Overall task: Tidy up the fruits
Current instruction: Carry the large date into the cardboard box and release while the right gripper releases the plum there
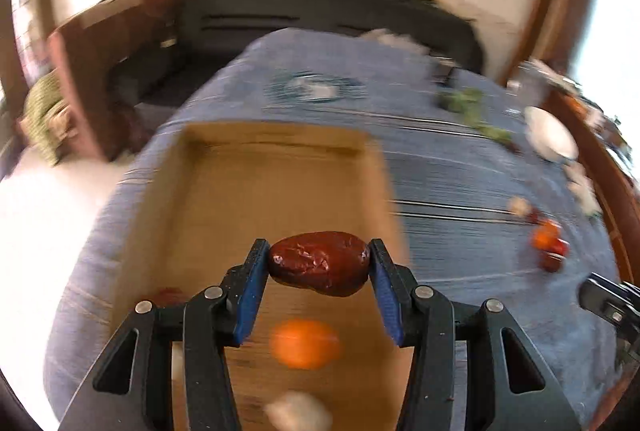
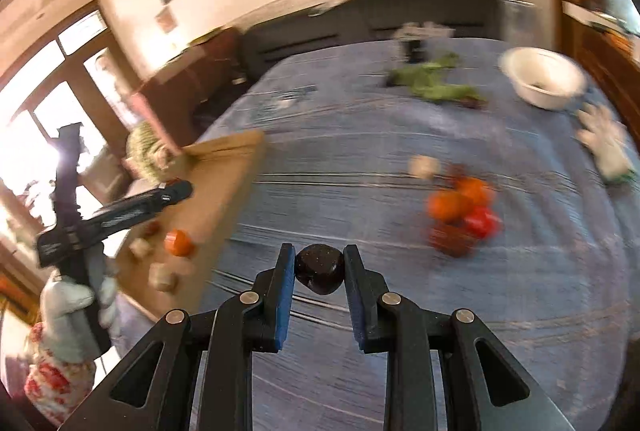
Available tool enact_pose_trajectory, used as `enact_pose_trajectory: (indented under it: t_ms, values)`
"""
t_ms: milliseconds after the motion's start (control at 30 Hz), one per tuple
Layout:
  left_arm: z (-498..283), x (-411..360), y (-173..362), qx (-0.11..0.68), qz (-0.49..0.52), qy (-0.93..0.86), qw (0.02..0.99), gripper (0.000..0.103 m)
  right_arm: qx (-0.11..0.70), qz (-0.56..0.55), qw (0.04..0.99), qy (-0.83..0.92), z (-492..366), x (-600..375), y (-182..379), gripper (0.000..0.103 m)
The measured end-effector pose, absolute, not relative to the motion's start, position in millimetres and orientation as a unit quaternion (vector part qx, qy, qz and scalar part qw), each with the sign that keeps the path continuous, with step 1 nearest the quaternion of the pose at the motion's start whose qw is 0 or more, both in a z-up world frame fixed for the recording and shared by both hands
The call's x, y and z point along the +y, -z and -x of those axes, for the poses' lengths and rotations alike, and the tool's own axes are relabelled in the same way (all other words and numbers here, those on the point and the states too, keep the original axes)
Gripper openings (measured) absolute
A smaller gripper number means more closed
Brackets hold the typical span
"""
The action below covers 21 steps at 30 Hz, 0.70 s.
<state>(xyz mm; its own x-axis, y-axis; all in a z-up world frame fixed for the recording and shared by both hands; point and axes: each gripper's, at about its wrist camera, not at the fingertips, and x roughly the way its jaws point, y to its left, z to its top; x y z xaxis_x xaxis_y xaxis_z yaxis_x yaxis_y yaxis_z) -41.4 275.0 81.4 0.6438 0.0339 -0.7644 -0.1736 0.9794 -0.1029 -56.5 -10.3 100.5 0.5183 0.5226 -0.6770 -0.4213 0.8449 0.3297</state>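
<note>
My left gripper (image 1: 319,263) is shut on a wrinkled dark red fruit (image 1: 319,263) and holds it above the open cardboard box (image 1: 280,175). An orange (image 1: 305,343) and a pale lump (image 1: 298,413) lie inside the box below it. My right gripper (image 2: 319,268) is shut on a small dark round fruit (image 2: 319,268) above the blue tablecloth (image 2: 400,311). A pile of oranges (image 2: 448,205) and red fruits (image 2: 482,221) lies to its right. The left gripper (image 2: 120,213) shows over the box (image 2: 224,191) in the right wrist view.
A white bowl (image 2: 542,77) stands at the far right, green leaves (image 2: 432,81) beside it. A pale glove-like thing (image 2: 604,139) lies at the right edge. A dark sofa (image 1: 320,15) stands behind the table. Both views are motion-blurred.
</note>
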Motion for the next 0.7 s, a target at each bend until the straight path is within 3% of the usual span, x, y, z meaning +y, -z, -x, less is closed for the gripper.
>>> enact_pose_trajectory:
  t_ms: [367,700]
  values:
    - [13,355,-41,0.474,0.119,-0.123,0.864,0.049,0.437,0.021,0.834,-0.338,14,158,-72,0.027]
    - [18,368,-39,0.46,0.147,-0.105,0.87,0.049,0.47,0.048,0.811,-0.345,-6,219,-34,0.028]
